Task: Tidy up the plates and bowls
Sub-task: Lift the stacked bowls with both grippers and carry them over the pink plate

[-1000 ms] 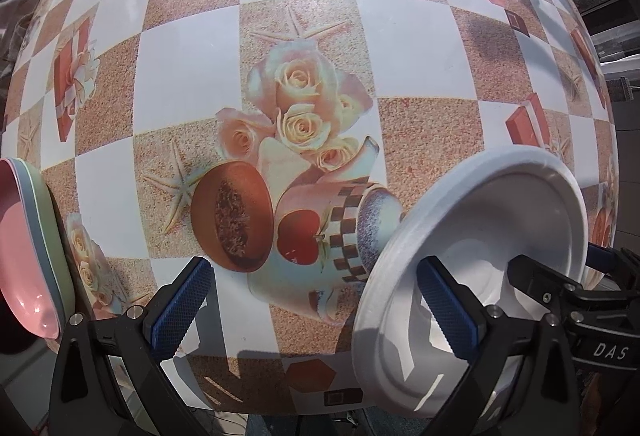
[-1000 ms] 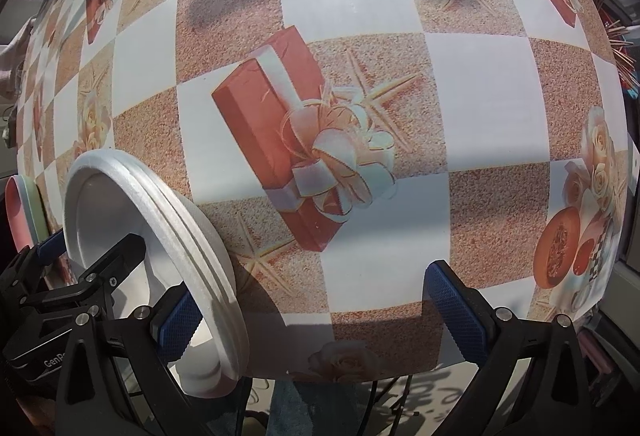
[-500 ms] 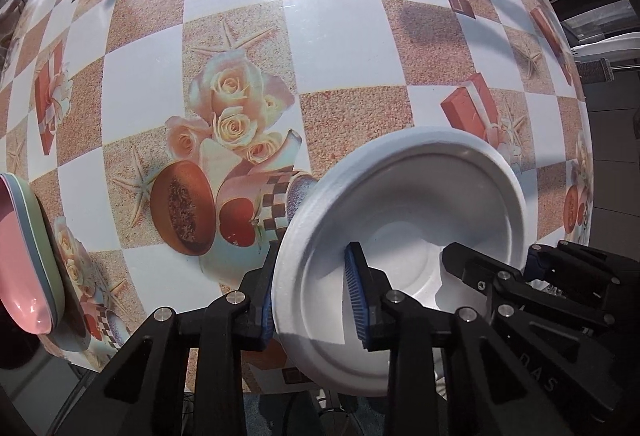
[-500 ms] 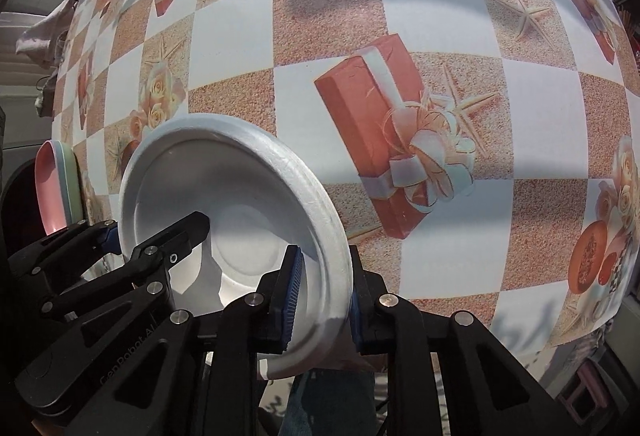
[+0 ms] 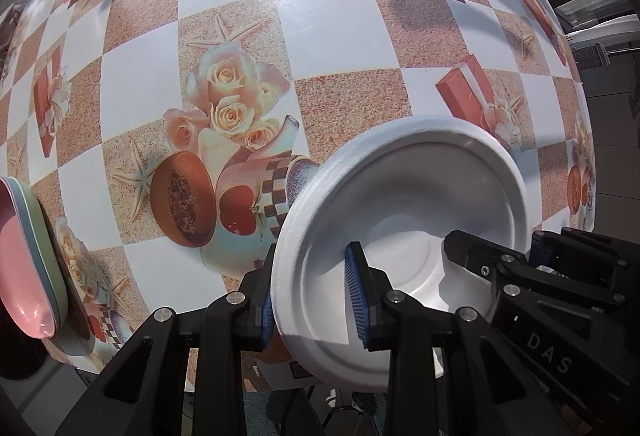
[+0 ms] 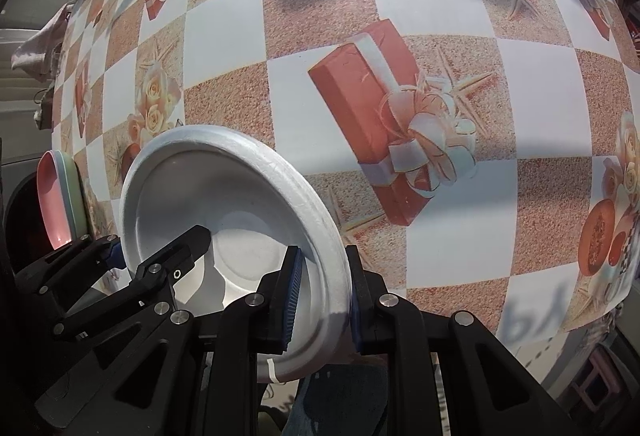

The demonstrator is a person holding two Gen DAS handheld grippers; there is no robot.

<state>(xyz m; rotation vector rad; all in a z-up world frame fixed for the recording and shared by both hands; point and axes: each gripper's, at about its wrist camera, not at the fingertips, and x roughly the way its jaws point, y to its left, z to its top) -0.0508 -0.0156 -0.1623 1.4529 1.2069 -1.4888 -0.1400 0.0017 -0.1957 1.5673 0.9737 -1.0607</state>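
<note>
I have the white foam plate [image 5: 404,212] pinched on both sides: my left gripper [image 5: 312,296] clamps its left rim, my right gripper [image 6: 322,288] its right rim, near the desk's [image 5: 340,36] near edge. Stacked pastel plates [image 5: 28,256] sit far left.

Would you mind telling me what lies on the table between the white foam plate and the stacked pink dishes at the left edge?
Nothing: only printed tablecloth lies between white foam plate and pink stack, seen in the left wrist view.

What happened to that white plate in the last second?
Both grippers, open a second ago, have clamped opposite sides of the white foam plate: left gripper on its left rim, right gripper on its right rim. The pink dishes stayed at the table's edge.
</note>
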